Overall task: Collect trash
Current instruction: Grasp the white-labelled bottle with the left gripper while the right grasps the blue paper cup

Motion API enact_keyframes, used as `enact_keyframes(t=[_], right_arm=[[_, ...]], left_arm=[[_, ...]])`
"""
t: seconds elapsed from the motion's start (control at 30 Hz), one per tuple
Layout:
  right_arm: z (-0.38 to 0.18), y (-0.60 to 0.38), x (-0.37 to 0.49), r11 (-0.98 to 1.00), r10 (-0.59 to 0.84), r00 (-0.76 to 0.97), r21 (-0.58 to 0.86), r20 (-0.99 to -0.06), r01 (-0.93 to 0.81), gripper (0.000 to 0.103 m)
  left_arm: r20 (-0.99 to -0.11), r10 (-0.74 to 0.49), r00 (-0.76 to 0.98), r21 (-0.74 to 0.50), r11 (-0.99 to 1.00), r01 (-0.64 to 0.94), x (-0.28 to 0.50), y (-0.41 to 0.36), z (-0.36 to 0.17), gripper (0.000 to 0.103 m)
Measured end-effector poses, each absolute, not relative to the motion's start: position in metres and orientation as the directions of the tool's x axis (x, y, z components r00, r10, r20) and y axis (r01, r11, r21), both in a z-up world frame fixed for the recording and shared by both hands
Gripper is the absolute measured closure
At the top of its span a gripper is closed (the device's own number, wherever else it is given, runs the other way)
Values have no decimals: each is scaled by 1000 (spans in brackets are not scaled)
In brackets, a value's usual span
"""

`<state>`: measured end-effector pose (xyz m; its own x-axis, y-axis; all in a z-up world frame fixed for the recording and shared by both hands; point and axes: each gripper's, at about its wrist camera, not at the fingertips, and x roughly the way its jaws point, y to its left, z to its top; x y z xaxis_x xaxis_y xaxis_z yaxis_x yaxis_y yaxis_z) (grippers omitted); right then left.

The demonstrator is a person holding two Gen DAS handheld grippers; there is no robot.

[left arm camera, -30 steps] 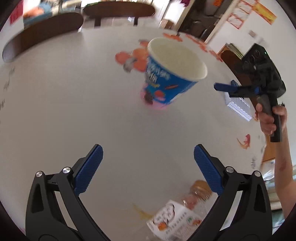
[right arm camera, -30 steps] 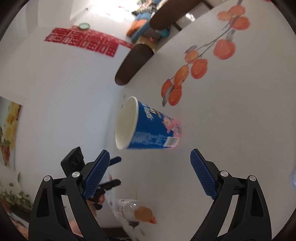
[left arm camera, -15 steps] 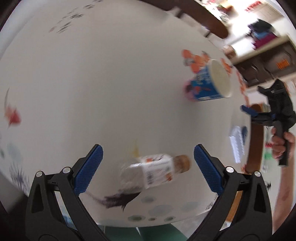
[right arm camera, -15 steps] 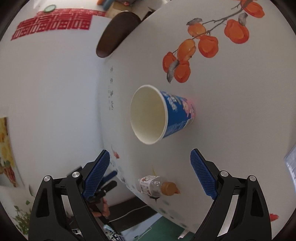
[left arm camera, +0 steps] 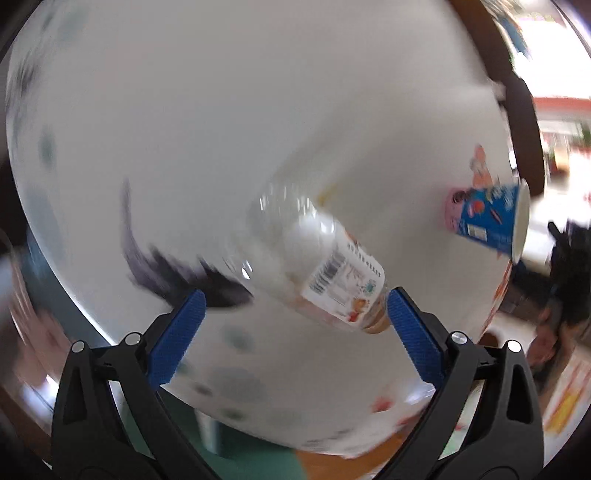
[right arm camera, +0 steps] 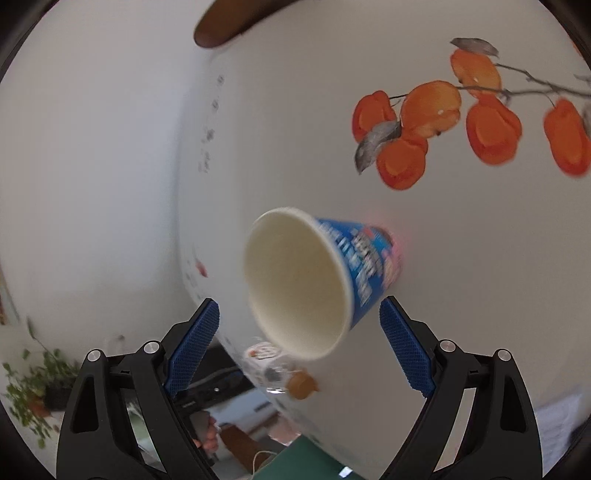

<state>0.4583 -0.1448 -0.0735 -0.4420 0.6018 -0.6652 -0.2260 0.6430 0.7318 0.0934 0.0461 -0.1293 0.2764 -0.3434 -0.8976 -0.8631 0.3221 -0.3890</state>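
Note:
A clear plastic bottle (left arm camera: 314,266) with a white label and an orange-brown cap lies on its side on the white table (left arm camera: 221,110). My left gripper (left arm camera: 293,317) is open, the bottle just ahead of its blue pads, its cap end near the right pad. A blue paper cup (right arm camera: 317,277) stands on the table with its cream mouth towards my right gripper (right arm camera: 299,325), which is open and close in front of it. The cup shows far right in the left wrist view (left arm camera: 491,218). The bottle shows beyond the cup in the right wrist view (right arm camera: 280,373).
The tablecloth has printed orange fruit (right arm camera: 436,125) beyond the cup. A dark wooden chair back (right arm camera: 236,22) stands at the far table edge. The table edge runs close under the bottle, with green floor (left arm camera: 258,454) below. A potted plant (right arm camera: 33,391) stands at the lower left.
My left gripper has swung over and closed in on the bottle, which now looms large between its pads. My right gripper has moved nearer the cup, which now fills the middle of its view.

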Motion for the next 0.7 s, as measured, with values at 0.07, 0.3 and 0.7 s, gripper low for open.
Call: enact_keyframes(t=[0.07,0.3,0.7], right_arm=[[-78,-137,463,626,593,-470,741,-654,-242,16],[-96,-123,474,618,551,-515,736,-656,-276,39],[-109,-118,480,635,474,-528,689,-704,-349,78]], left_arm=[[-898,-338,281,-382,287,-878,96,38,-133,7],[-923,-291,252,-291,99,-951,107,30,-150,7],[-933,-263,244,-273,79,-959,121,19,-170,32]])
